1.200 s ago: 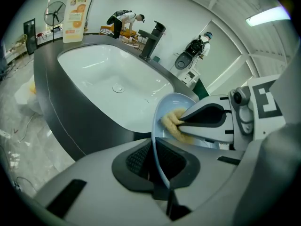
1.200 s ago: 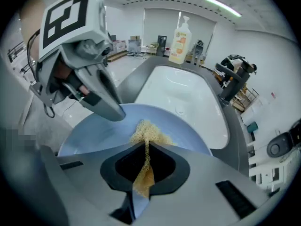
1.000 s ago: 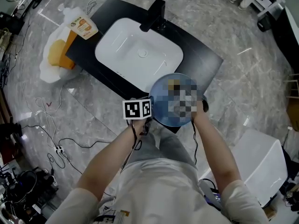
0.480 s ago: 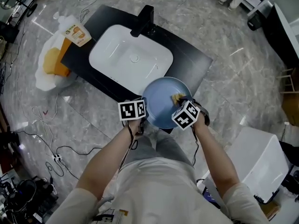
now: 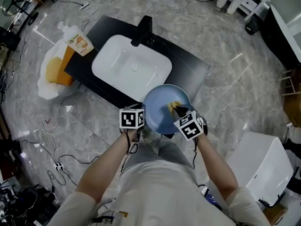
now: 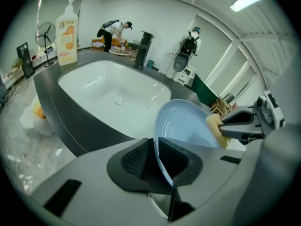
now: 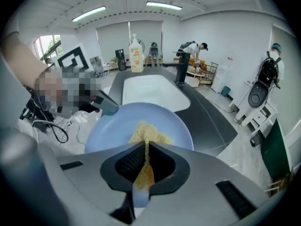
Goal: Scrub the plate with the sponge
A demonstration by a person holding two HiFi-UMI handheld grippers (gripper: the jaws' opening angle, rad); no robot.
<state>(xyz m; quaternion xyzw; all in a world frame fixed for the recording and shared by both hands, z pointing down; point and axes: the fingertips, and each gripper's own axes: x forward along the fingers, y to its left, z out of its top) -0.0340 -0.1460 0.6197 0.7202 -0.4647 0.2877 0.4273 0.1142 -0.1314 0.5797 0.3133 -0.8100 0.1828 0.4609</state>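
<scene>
- Sponge (image 7: 148, 133) contact is what the scrub turns on. The yellow pad lies straight ahead of the right claw (image 7: 146, 163), its long axis running along the jaws. They are clenched on it and pinch its back end thin.
- Its free end fans out against the plate's (image 5: 157, 112) hollow face, on the half farther from the sink (image 5: 117, 74).
- The plate is in the air off the sink's near side, over the front edge of the dark counter (image 5: 197, 74). It is tilted so the hollow face turns toward the right claw.
- The left claw (image 6: 157, 160) is at the rim opposite the sponge. Its jaws have just been opening. The thin rim stands between them, leaning on one pad with a sliver of gap at the other, so the grip looks loosened.
- The plate is pale blue, round and shallow, smooth and glossy, with a fine raised lip.
- The sponge is coarse, crumbly-looking and soft. The sink is a glazed white rounded rectangle.
- As a judgement, strokes across the face push toward that slack rim, so the plate could pivot or slide unless the left grip tightens.
</scene>
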